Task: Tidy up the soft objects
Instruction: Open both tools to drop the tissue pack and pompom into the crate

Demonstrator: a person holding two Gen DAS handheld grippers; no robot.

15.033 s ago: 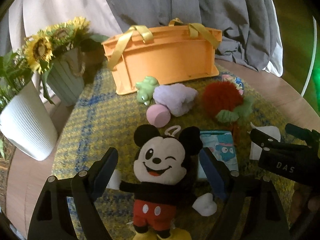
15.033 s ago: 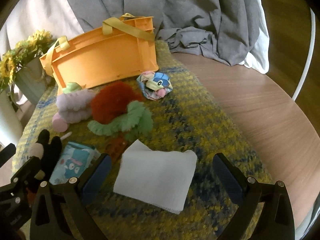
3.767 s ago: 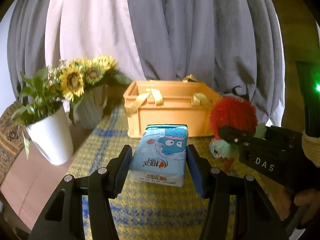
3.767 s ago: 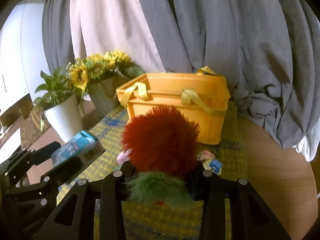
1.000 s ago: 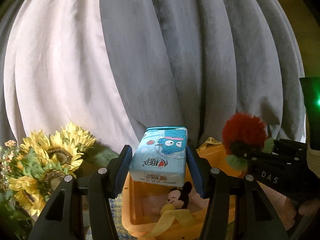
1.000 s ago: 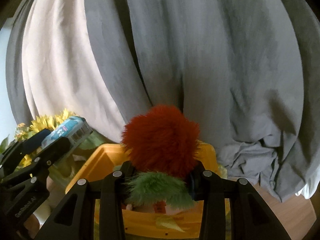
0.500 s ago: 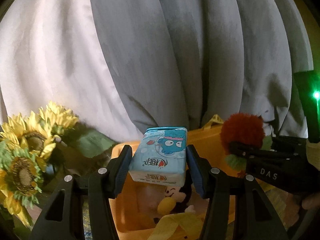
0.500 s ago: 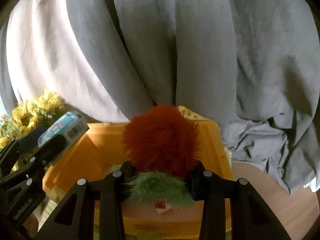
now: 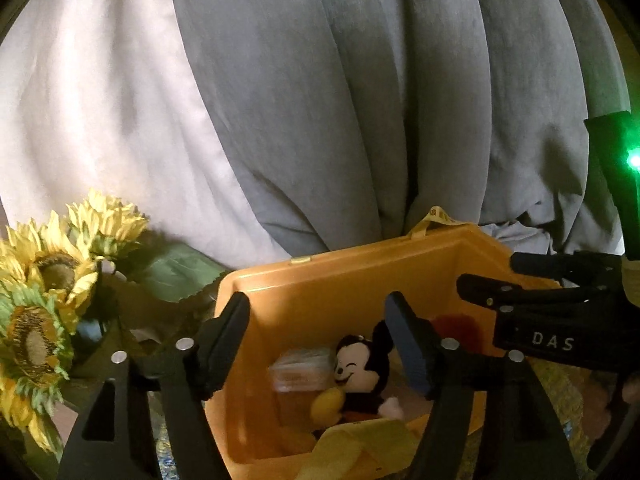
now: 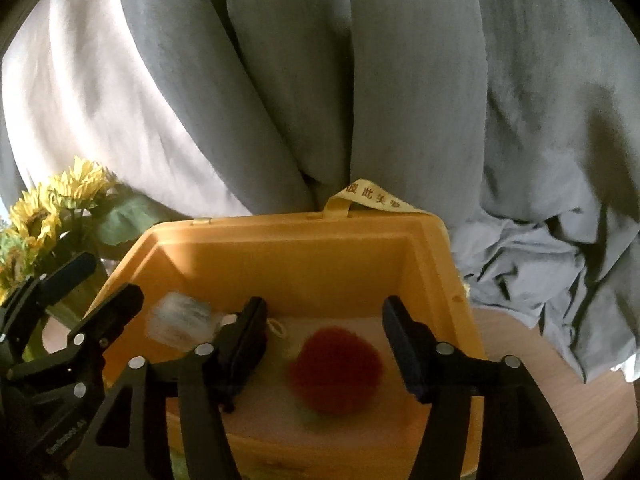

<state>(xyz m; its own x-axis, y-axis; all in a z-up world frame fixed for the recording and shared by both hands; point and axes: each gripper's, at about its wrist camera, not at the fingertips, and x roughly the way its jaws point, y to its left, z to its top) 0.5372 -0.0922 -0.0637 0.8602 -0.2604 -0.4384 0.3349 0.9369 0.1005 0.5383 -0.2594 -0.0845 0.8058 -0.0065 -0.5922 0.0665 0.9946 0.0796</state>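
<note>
— Pompom [image 10: 336,368], the red one: where is it against the right gripper [image 10: 324,344]?
— Below it, on the floor of the orange basket [image 10: 432,264] near the right wall, blurred. Jaws are opening, nothing between them.
— And the left gripper [image 9: 320,340]?
— Also opening, empty. A pale blurred pack [image 9: 300,372], probably the tissues, lies beneath it by the mouse plush [image 9: 356,372], toward the basket's left wall.

Smooth matt plastic bin [image 10: 304,236], fuzzy red pompom [image 10: 338,364], soft draped cloth curtain [image 10: 320,80]
</note>
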